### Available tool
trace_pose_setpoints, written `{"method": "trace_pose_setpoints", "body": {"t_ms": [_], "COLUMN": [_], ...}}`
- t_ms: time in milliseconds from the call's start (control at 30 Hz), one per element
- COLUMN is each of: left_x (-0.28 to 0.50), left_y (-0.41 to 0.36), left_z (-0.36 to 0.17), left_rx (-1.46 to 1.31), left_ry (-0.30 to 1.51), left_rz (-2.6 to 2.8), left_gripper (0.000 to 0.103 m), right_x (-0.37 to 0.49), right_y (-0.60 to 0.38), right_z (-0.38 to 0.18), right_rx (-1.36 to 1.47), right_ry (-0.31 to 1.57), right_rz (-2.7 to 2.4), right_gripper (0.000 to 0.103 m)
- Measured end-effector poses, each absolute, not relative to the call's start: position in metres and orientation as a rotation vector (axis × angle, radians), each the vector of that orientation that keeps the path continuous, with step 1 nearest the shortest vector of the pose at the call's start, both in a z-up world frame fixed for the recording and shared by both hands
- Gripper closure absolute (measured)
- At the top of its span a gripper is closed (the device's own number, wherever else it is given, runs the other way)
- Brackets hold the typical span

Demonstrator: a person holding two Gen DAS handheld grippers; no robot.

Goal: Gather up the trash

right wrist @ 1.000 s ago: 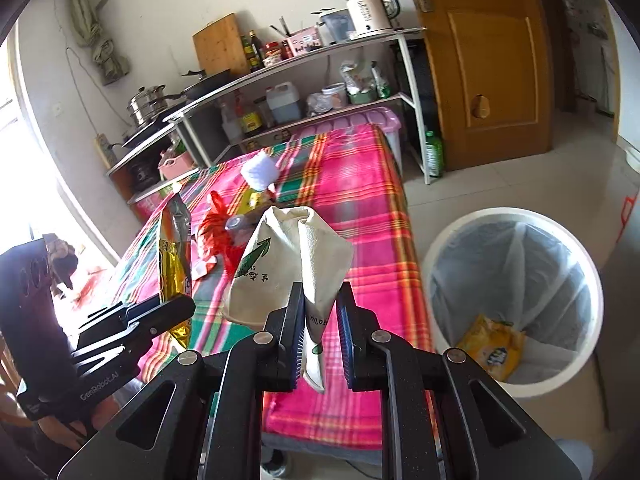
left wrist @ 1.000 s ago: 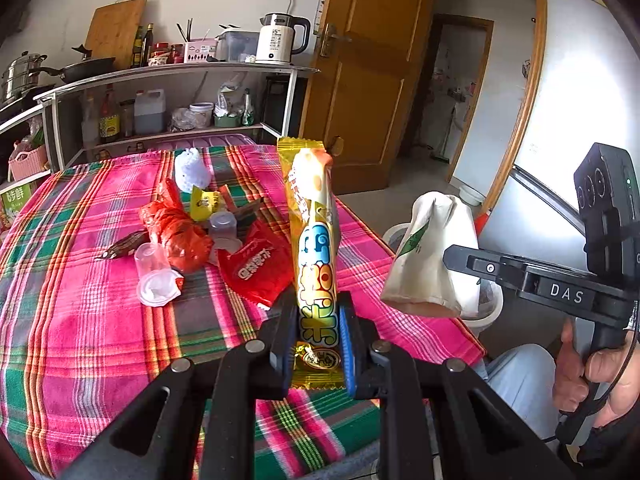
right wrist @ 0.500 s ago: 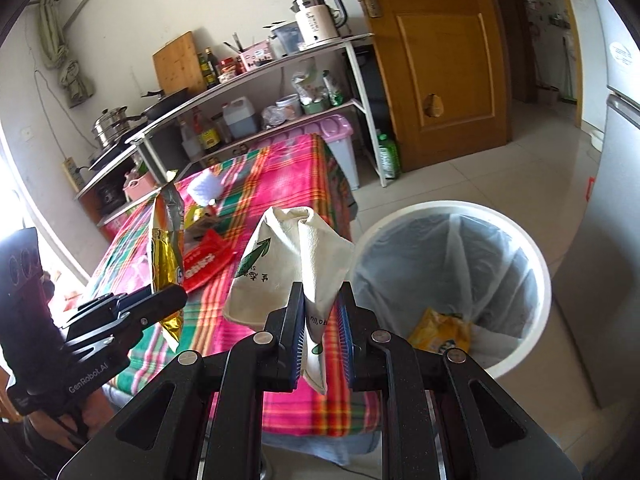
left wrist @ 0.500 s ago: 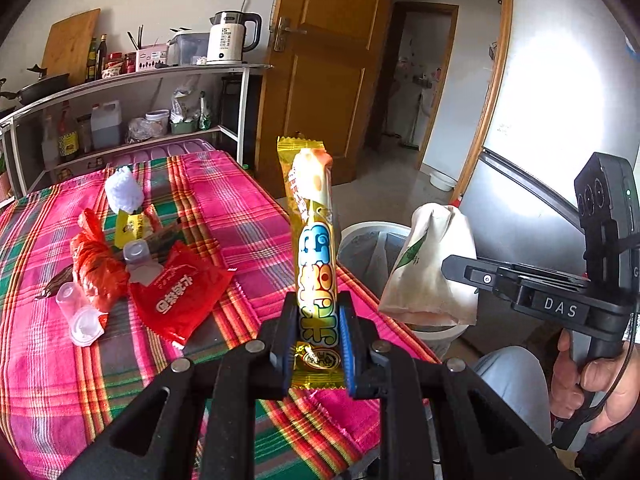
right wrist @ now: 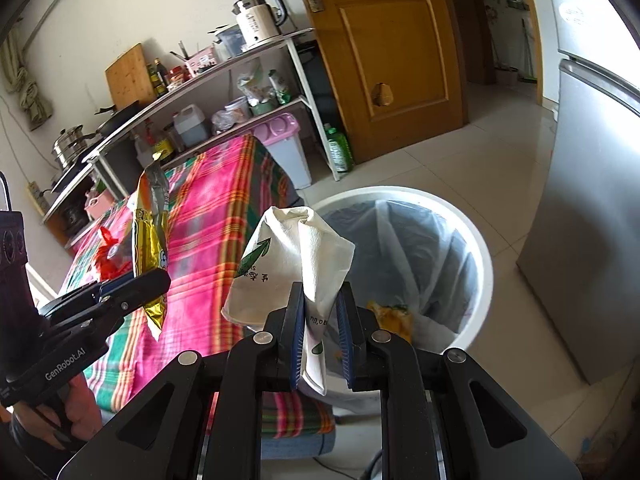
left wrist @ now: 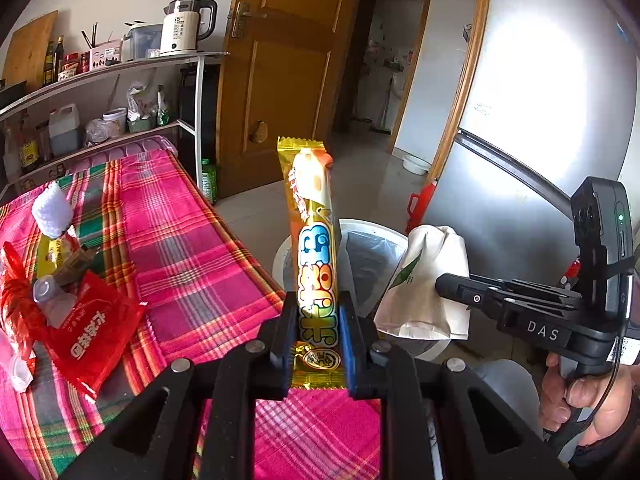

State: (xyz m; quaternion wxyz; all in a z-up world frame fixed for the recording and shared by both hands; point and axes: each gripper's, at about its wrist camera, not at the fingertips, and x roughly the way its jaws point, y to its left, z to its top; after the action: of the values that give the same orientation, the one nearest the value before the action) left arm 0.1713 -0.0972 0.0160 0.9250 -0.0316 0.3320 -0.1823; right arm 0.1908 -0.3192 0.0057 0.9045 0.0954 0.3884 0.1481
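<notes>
My left gripper [left wrist: 318,332] is shut on a long yellow snack wrapper [left wrist: 312,236] that stands upright over the table's right edge. My right gripper [right wrist: 318,332] is shut on a crumpled white paper bag with a green leaf print [right wrist: 288,256], held just left of the bin. The white trash bin [right wrist: 476,248] has a clear liner and a yellow wrapper [right wrist: 390,314] at its bottom. In the left wrist view the bin [left wrist: 366,226] shows behind the wrapper, with the right gripper [left wrist: 444,282] and its paper bag [left wrist: 428,280] in front of it.
On the pink plaid tablecloth [left wrist: 192,248] lie a red packet [left wrist: 92,336], red plastic bag [left wrist: 16,300], white wad [left wrist: 52,208] and small clear cups [left wrist: 46,288]. A fridge [right wrist: 592,208] stands right of the bin, a shelf rack [right wrist: 248,68] and wooden door [right wrist: 384,48] behind.
Both grippers have swung right, away from the table and toward the bin, each keeping its hold. The bin now fills more of the right wrist view.
</notes>
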Motion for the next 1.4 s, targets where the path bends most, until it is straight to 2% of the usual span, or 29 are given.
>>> {"method": "trace_pose_setpoints", "body": {"t_ms": [700, 867, 933, 1400], "left_x": [0.223, 0.228, 0.227, 0.21], "left_y": [-0.148, -0.15, -0.15, -0.13], "left_z": [-0.014, -0.019, -0.02, -0.002], "left_rx": [-0.06, -0.066, -0.071, -0.104], "left_ry": [0.783, 0.803, 0.807, 0.754], "left_rz": [-0.432, -0.43, -0.431, -0.423], "left_gripper": [0.082, 0.073, 0.064, 0.063], "right_x": [0.216, 0.219, 0.219, 0.202], "right_y": [-0.355, -0.356, -0.357, -0.346], "right_z": [-0.022, -0.027, -0.028, -0.002], "right_rx": [0.233, 0.234, 0.238, 0.201], "right_ry": [0.877, 0.893, 0.894, 0.809], "right_rz": [0.209, 0.195, 0.195, 0.226], "right_gripper": [0.085, 0.083, 0.082, 0.082]}}
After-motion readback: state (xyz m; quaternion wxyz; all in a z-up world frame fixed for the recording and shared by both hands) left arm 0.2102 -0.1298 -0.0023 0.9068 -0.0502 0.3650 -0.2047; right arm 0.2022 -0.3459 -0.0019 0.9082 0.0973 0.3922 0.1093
